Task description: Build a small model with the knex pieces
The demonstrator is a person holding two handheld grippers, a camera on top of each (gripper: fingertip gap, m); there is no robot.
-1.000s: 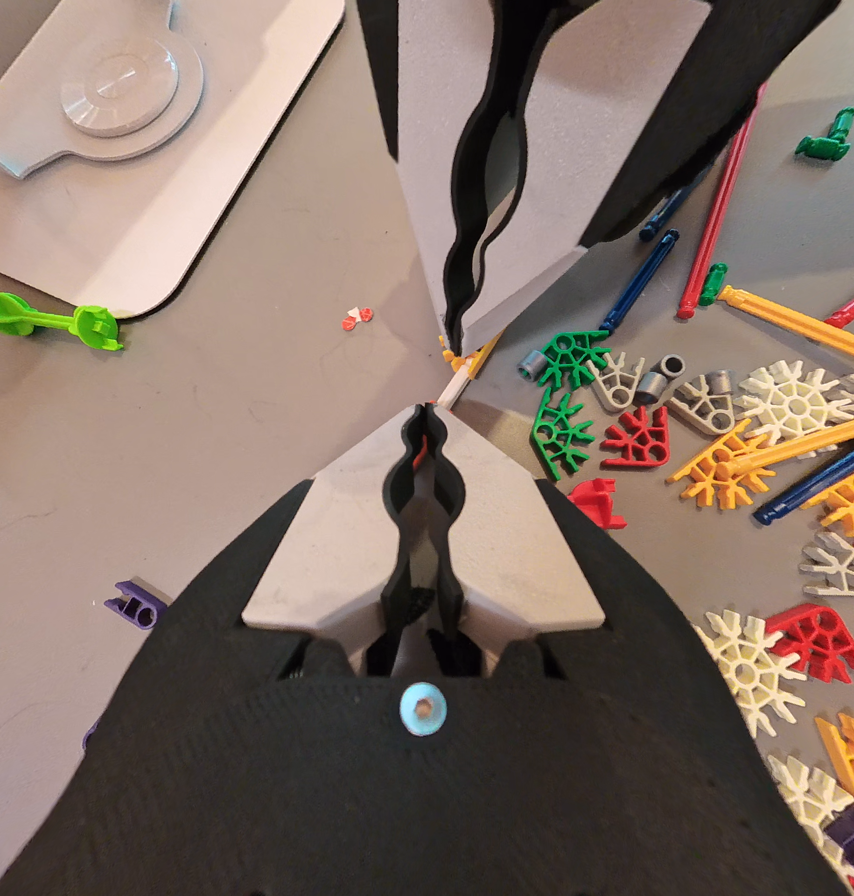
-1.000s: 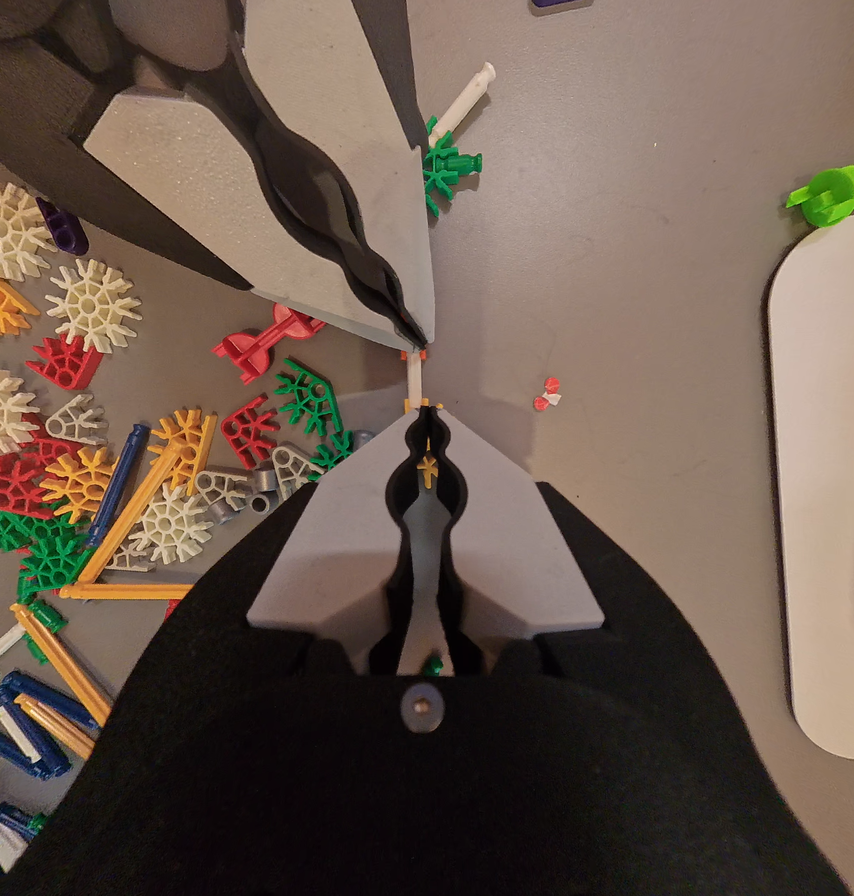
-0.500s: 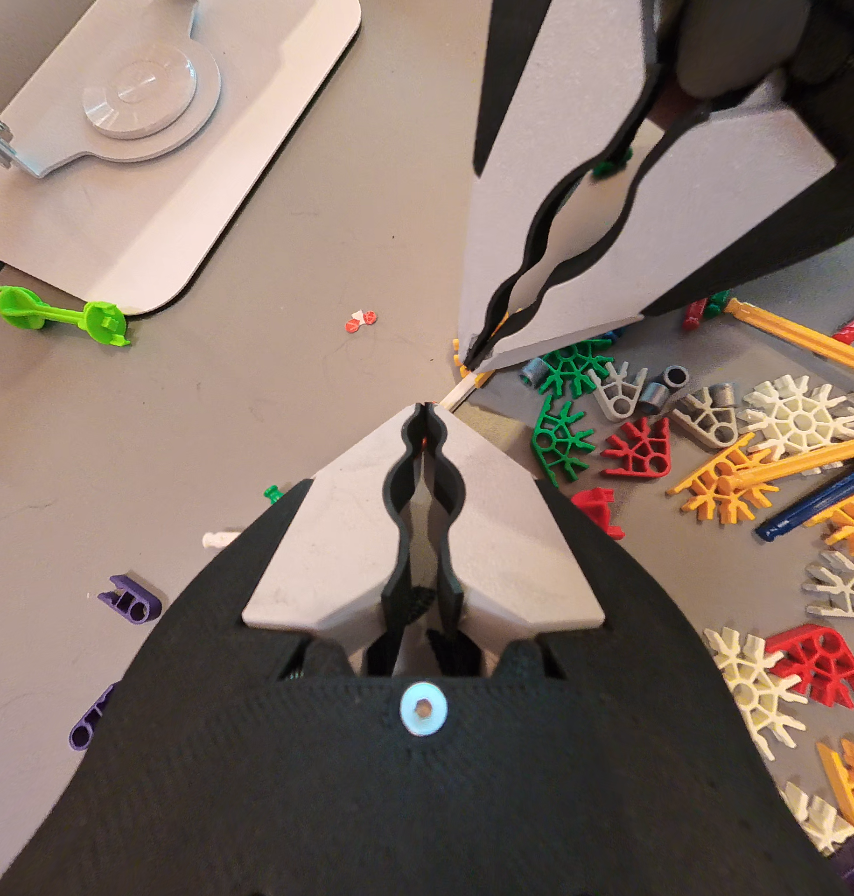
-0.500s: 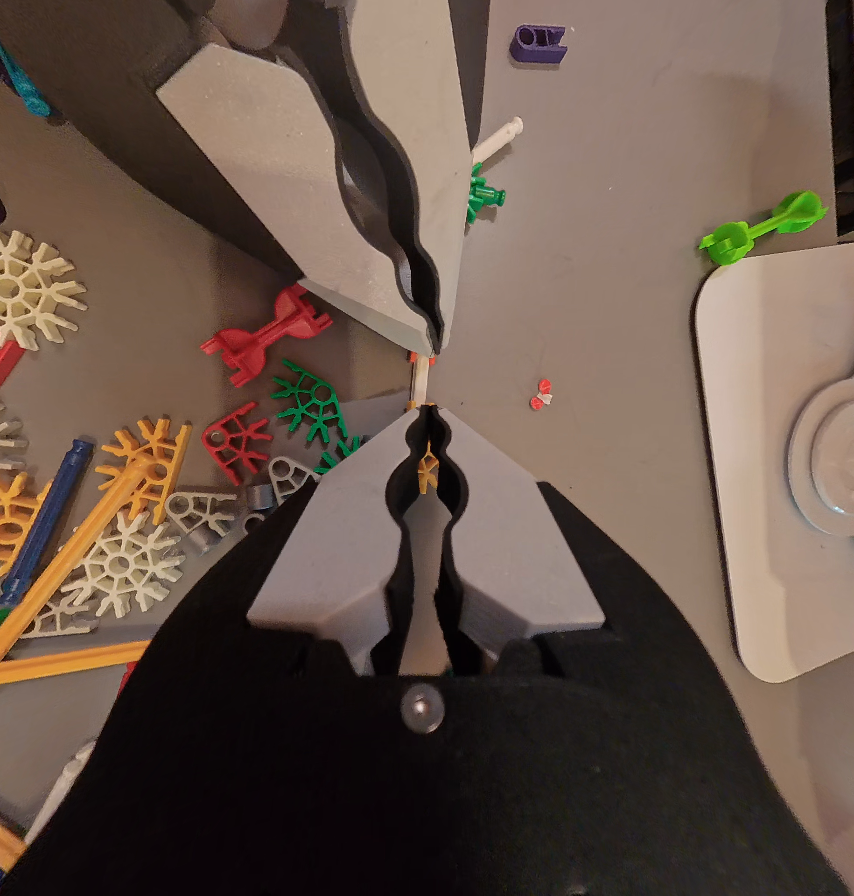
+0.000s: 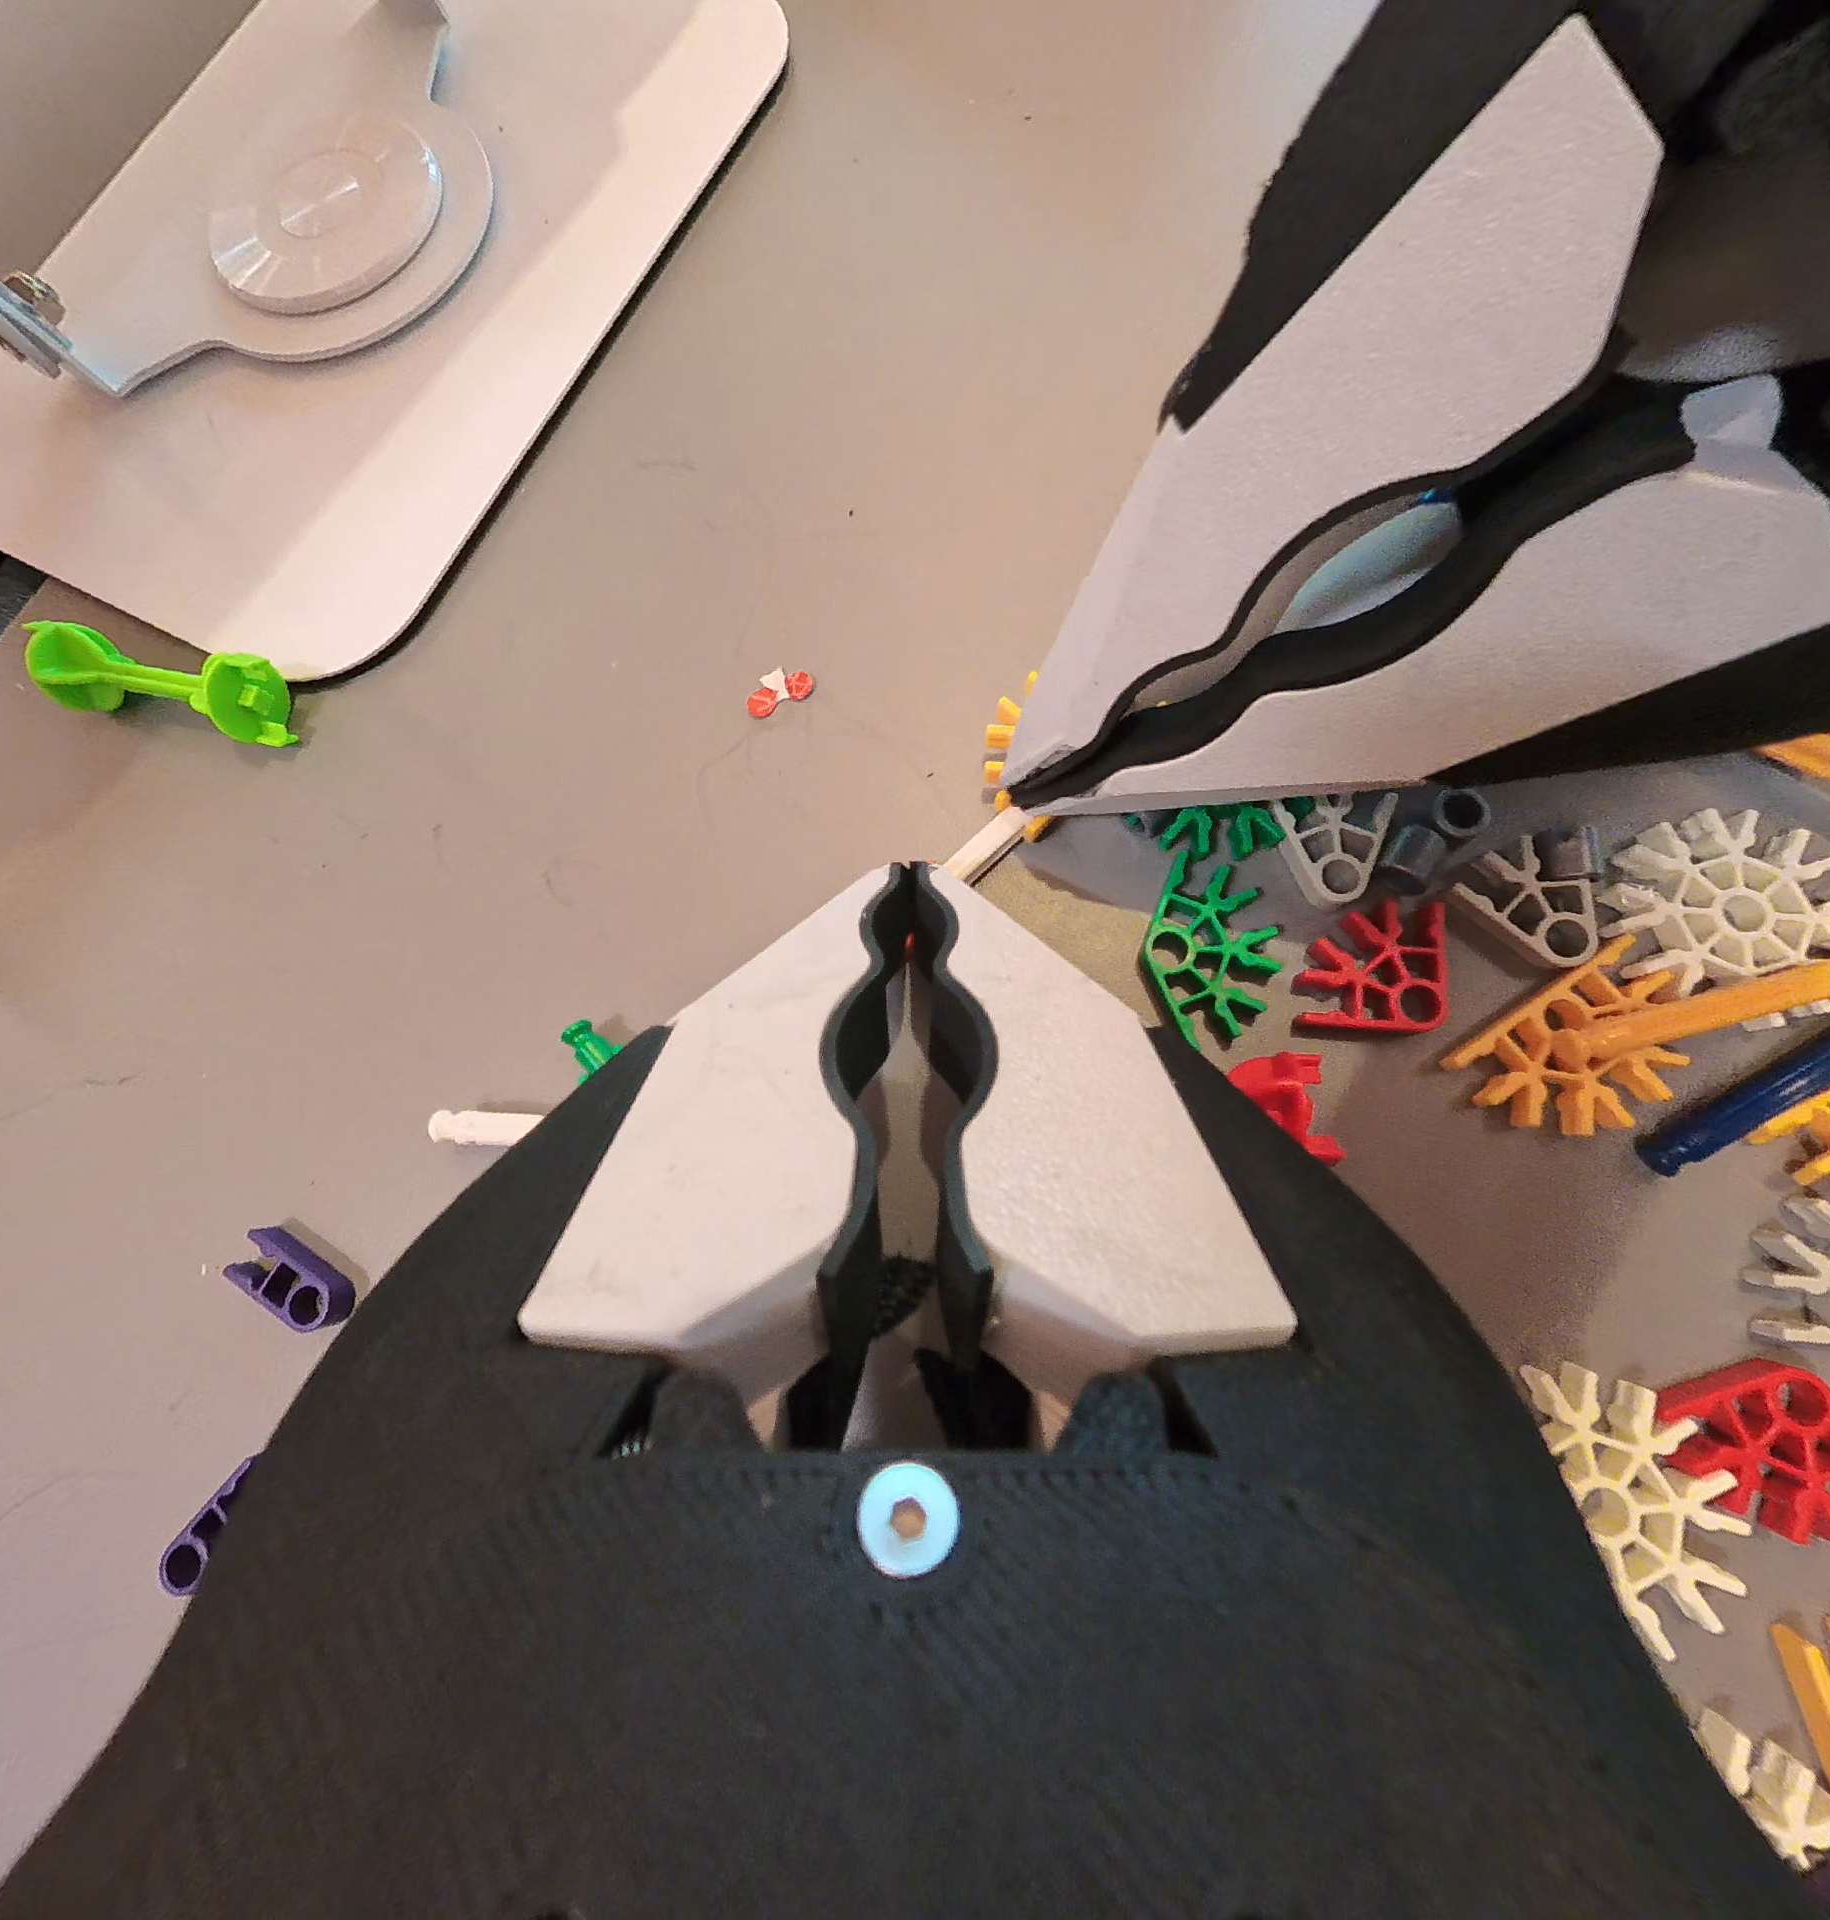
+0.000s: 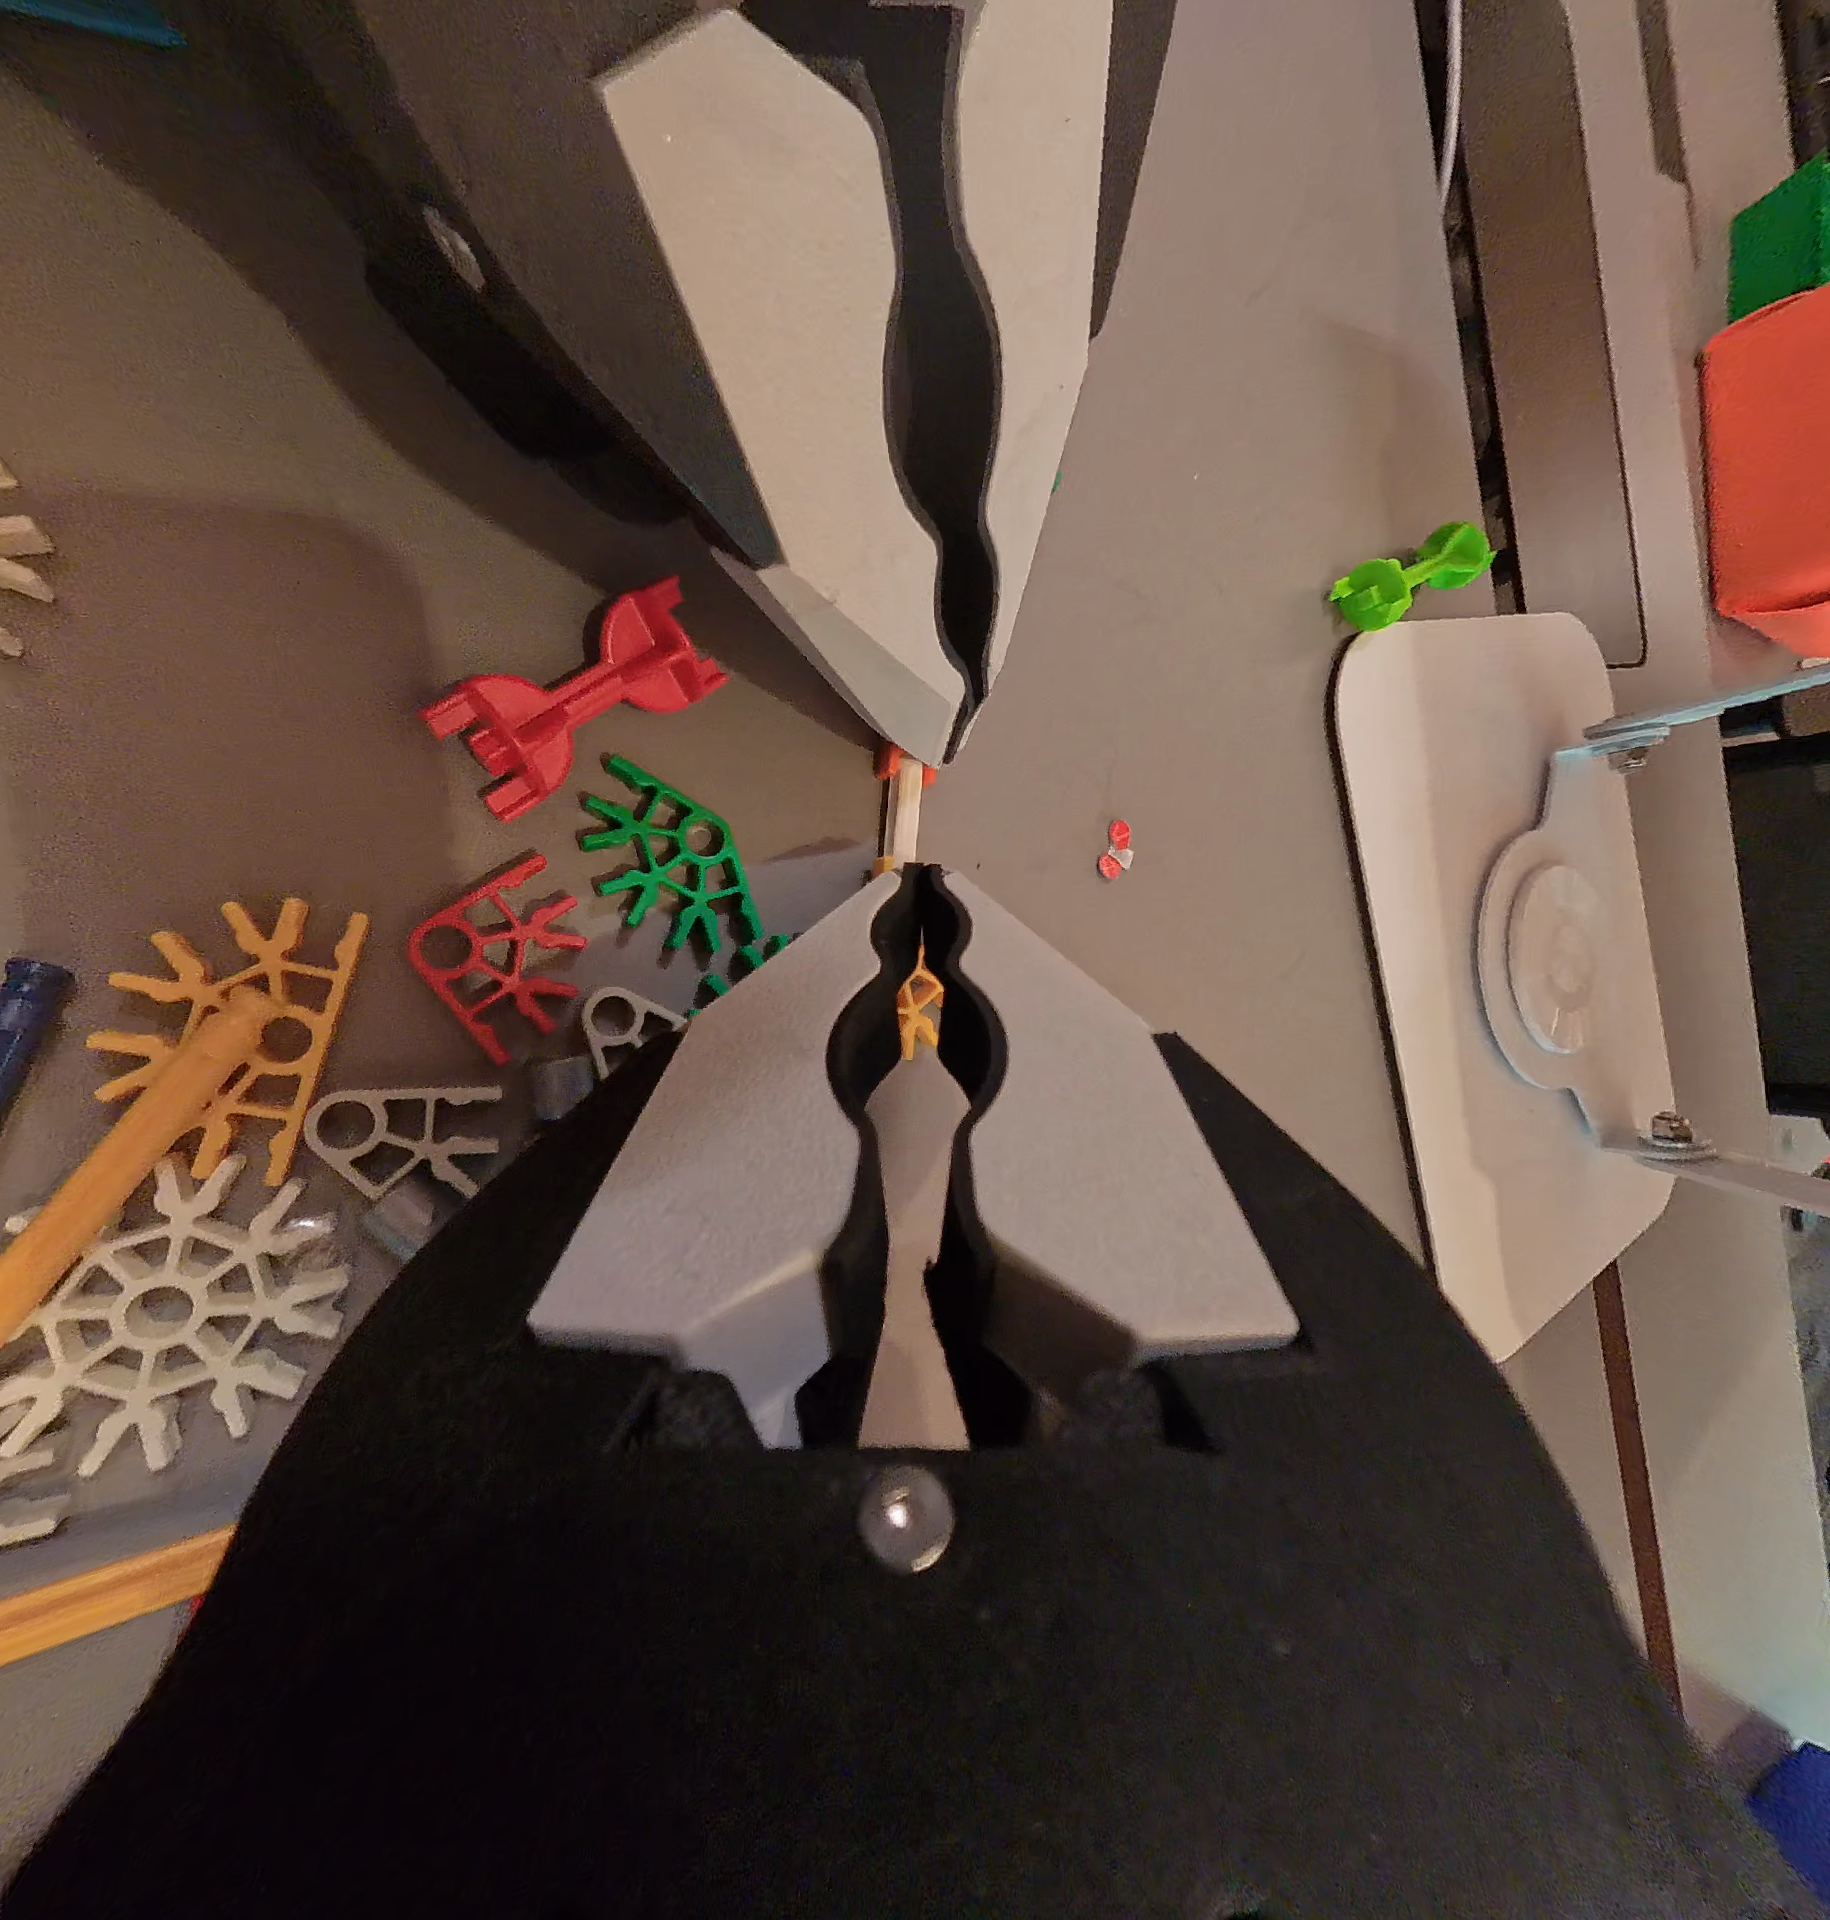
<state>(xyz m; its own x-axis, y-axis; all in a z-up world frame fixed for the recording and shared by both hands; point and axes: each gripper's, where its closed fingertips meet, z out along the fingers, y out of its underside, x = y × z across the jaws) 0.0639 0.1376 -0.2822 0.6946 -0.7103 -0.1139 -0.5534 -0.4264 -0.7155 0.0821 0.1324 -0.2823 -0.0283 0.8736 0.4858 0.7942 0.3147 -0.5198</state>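
My left gripper (image 5: 913,871) is shut on a small orange connector (image 5: 908,942) that shows between its pads. My right gripper (image 6: 916,875) is shut on a yellow connector (image 6: 919,1013). A short white rod (image 6: 904,816) spans the small gap between the two grippers, one end at each connector. In the right wrist view the left gripper (image 6: 961,740) comes down from above, tip to tip with mine. In the left wrist view the right gripper (image 5: 1013,798) comes in from the upper right, with the yellow connector (image 5: 1002,727) sticking out at its tips. Both are held just above the grey table.
Loose connectors and rods lie beside the grippers: a green connector (image 5: 1207,956), a red one (image 5: 1378,982), a white snowflake (image 5: 1737,914), a red spool piece (image 6: 578,707). A white plate (image 5: 371,416) with a lime green piece (image 5: 152,686) at its edge. Purple clips (image 5: 293,1280) lie at the left. Left and right tips are no more than a few centimetres apart.
The right gripper has swung round to the right of the left one and tilted. Both stay shut, still joined by the white rod. The right wrist view has turned and now shows the whole plate.
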